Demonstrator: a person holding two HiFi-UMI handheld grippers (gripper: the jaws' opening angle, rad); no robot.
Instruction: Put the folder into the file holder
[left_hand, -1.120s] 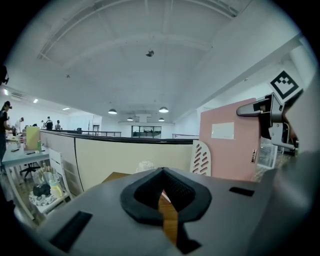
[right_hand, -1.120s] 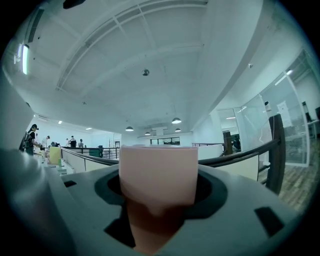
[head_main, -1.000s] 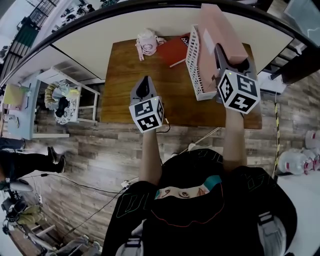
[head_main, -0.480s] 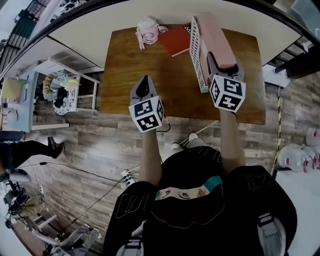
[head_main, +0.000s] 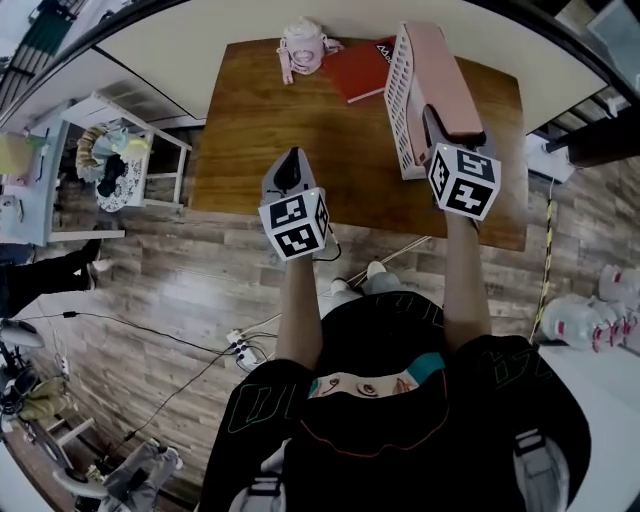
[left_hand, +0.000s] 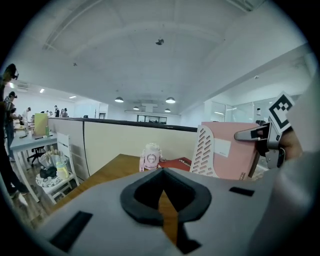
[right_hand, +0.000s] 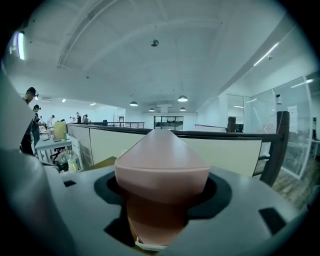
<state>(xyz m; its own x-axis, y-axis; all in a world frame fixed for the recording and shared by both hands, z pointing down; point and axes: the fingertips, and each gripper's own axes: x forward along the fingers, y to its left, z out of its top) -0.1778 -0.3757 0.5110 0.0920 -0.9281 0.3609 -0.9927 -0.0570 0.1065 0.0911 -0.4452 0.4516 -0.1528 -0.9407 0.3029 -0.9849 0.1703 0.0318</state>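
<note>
A pink folder (head_main: 440, 72) stands upright against the right side of the white slotted file holder (head_main: 401, 95) at the table's back right. My right gripper (head_main: 443, 118) is shut on the folder's near edge, and the folder (right_hand: 160, 165) fills the space between its jaws. From the left gripper view the folder (left_hand: 235, 156) rises behind the holder's slotted wall (left_hand: 205, 152), which hides its lower part. My left gripper (head_main: 290, 165) hovers over the table's front middle, shut, with nothing held (left_hand: 162, 200).
A red book (head_main: 360, 68) lies at the back of the wooden table (head_main: 260, 150), left of the holder. A small pink bottle (head_main: 303, 45) stands beside it. A low partition wall runs behind the table. A white trolley (head_main: 120, 165) stands on the floor at left.
My right gripper has carried the pink folder a little to the left, in line with the file holder. The left gripper has stayed where it was.
</note>
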